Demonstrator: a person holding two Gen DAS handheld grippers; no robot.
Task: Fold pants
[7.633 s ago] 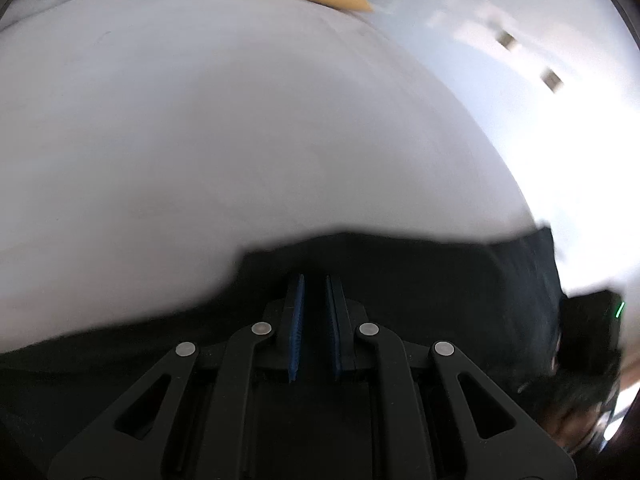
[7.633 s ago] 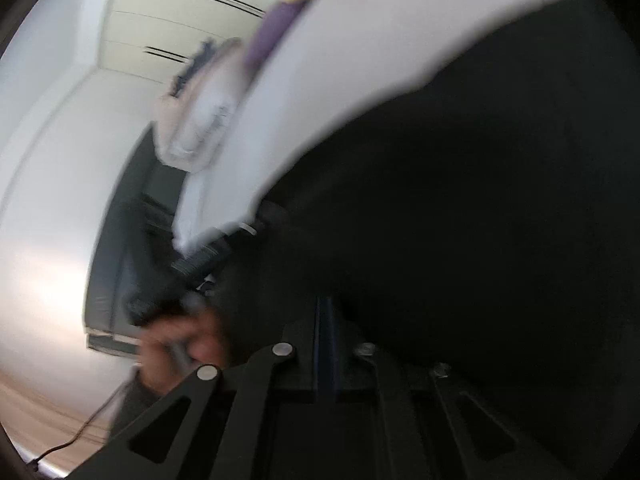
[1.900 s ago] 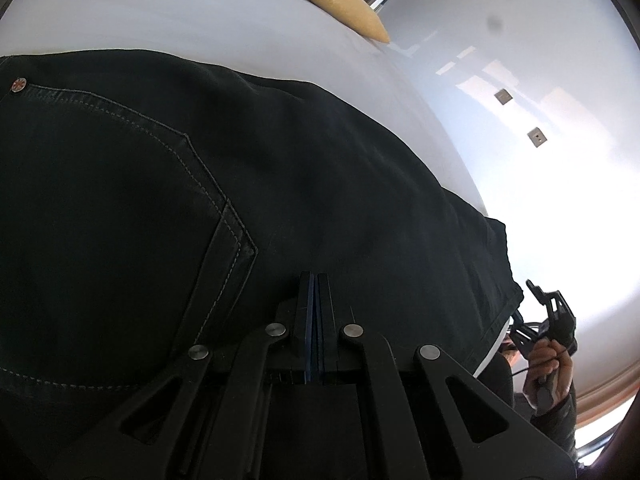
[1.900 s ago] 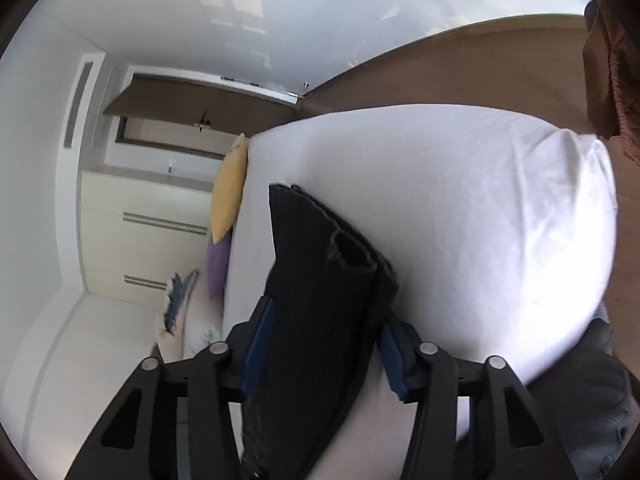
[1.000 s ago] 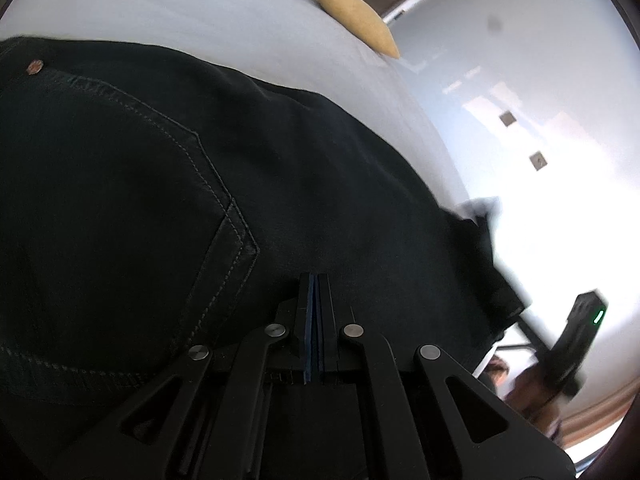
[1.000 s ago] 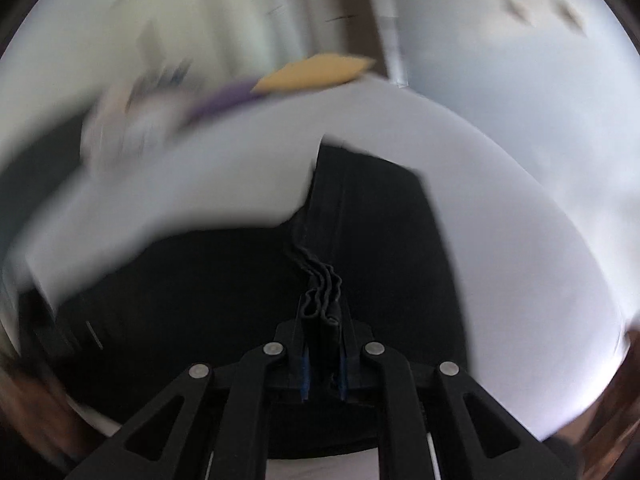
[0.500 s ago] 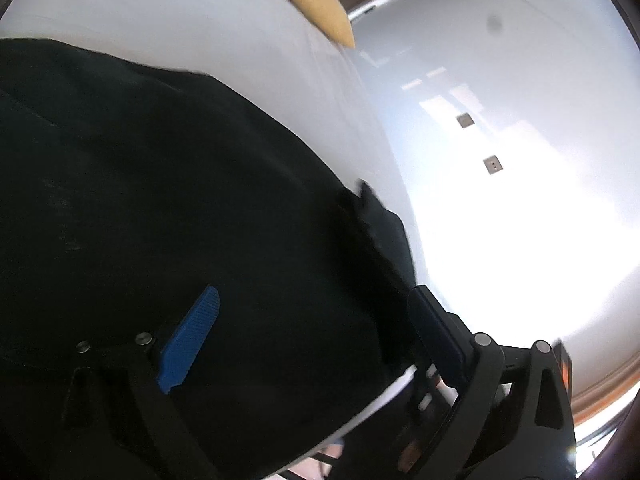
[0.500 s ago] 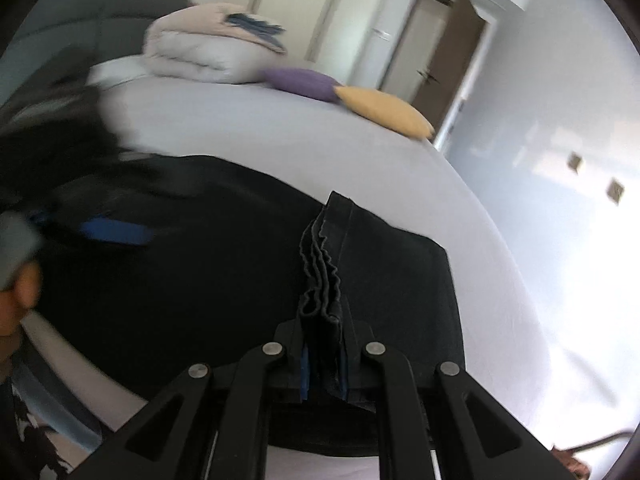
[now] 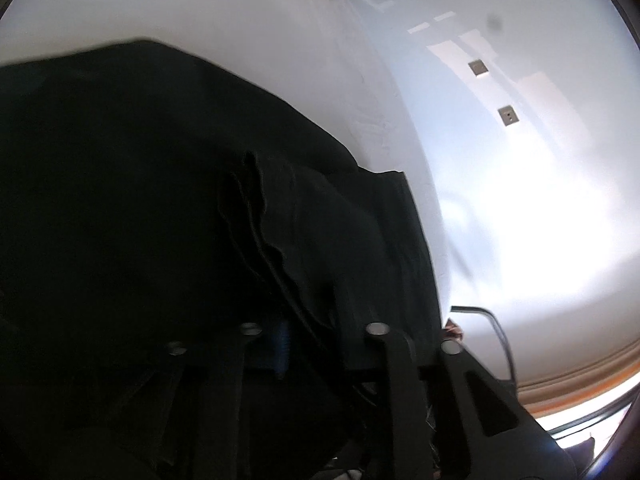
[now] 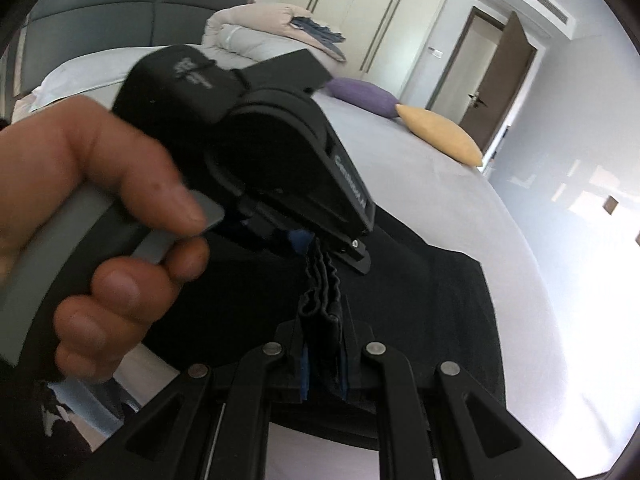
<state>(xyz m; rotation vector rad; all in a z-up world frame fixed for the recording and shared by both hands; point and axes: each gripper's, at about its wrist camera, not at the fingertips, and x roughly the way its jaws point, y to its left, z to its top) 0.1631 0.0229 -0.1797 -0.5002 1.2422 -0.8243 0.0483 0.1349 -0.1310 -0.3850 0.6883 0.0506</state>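
Lettering on the left gripper (image 10: 320, 248) is unreadable; both grippers' fingers clamp the black pants (image 10: 440, 300).

The left gripper (image 10: 320, 246), half a second ago spread wide over the pants (image 10: 452, 300), has just been closing and now clamps the bunched hem beside the right gripper (image 10: 324, 364).

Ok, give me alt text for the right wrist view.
The right tongs pinch a bunched edge of black pants lying on a grey bed. A hand brings the left tongs onto the same bunch. Purple and yellow pillows lie behind.
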